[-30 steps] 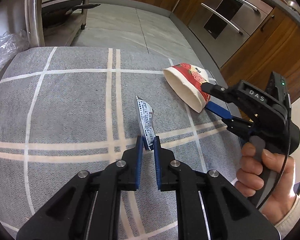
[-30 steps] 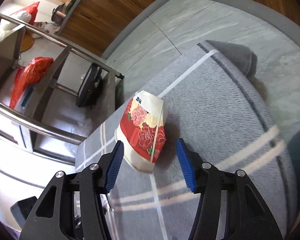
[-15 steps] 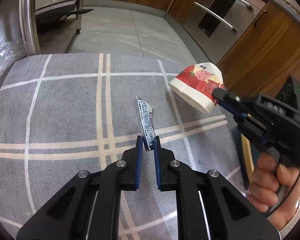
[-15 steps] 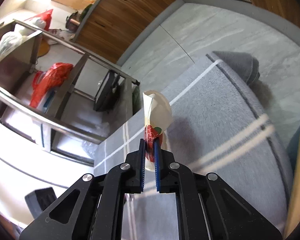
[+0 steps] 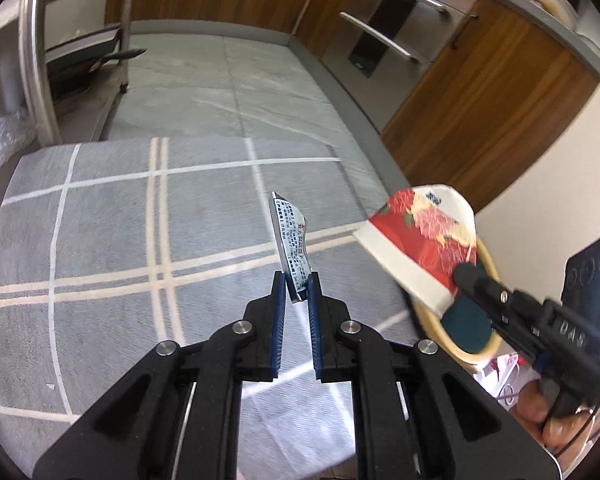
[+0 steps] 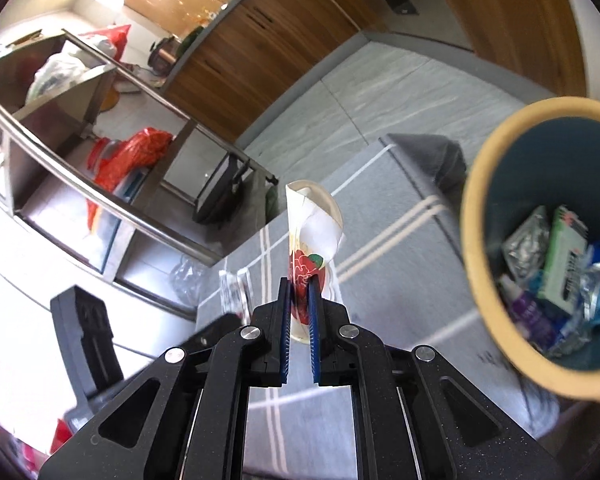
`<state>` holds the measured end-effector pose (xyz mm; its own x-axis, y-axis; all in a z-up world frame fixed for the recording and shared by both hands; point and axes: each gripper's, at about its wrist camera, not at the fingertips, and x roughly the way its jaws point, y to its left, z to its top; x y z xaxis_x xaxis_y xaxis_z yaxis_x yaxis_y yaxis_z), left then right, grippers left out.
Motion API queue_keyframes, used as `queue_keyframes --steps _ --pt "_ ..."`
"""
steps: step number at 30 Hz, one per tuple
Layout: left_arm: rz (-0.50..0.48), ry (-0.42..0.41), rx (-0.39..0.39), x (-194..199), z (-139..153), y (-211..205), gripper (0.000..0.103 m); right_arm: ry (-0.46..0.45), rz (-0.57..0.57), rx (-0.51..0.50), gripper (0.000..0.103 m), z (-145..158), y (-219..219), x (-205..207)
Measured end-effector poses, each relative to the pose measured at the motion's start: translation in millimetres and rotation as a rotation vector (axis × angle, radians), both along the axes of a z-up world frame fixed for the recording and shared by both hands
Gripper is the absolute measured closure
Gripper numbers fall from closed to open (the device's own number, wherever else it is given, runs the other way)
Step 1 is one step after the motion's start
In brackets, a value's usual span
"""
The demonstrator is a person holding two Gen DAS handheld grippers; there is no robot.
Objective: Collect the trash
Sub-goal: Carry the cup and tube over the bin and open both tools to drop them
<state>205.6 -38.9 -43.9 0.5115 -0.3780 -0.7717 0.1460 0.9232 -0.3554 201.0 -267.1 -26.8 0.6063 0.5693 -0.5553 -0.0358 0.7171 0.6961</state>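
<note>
Clamping flat on the crushed wall of a paper cup (image 6: 310, 240), the right gripper (image 6: 299, 300) held its blue ribbed pads together on the red floral print, the cup's pale open mouth standing up beyond the fingertips. Its jaws had just closed on that cup, which now hung clear of the rug. To the right of that gripper, near and slightly lower, sat the waste bin (image 6: 476, 264), a round tub with a tan rim and dark blue inside, already holding foil wrappers, a green carton and crumpled plastic. This relation seemed to matter most: the bin's mouth lay to the right of the cup, so the right hand was the nearer one and probably needed to swing that way before letting go. The left gripper (image 5: 296, 286) was pinched shut on the lower end of a thin, silvery printed wrapper (image 5: 290, 240), a narrow creased strip standing almost upright along the fingers, held above the grey woven rug (image 5: 100, 240) with its cream crossing stripes. From that side the cup and bin lay to the right, so the wrapper had farther to travel. Beyond were pale floor tiles, wooden cabinets and a steel rack.
</note>
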Motion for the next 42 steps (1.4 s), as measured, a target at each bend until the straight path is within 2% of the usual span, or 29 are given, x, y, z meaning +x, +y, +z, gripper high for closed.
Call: queue_keyframes --steps 8,18,28,34,42 --pt "-0.09 -0.041 -0.014 -18.0 27.1 -44.4 0.093 -0.007 -0.083 -0.006 0.094 10.5 -48.1 -48.4" --pt "-0.212 -0.066 -0.02 -27.6 37.1 -106.7 0.093 -0.037 -0.21 -0.016 0.094 19.2 -99.9 -79.5" --pt "-0.327 -0.037 -0.034 -18.1 21.7 -173.0 0.093 -0.008 -0.322 -0.052 0.094 6.3 -137.5 -89.5" --pt "-0.389 -0.004 0.014 -10.3 -1.6 -210.9 0.093 0.034 -0.351 -0.11 0.094 -5.1 -145.5 -88.6" --pt "-0.423 0.049 0.07 -1.2 -40.4 -236.4 0.093 0.094 -0.38 -0.15 0.094 -25.1 -156.9 -86.3"
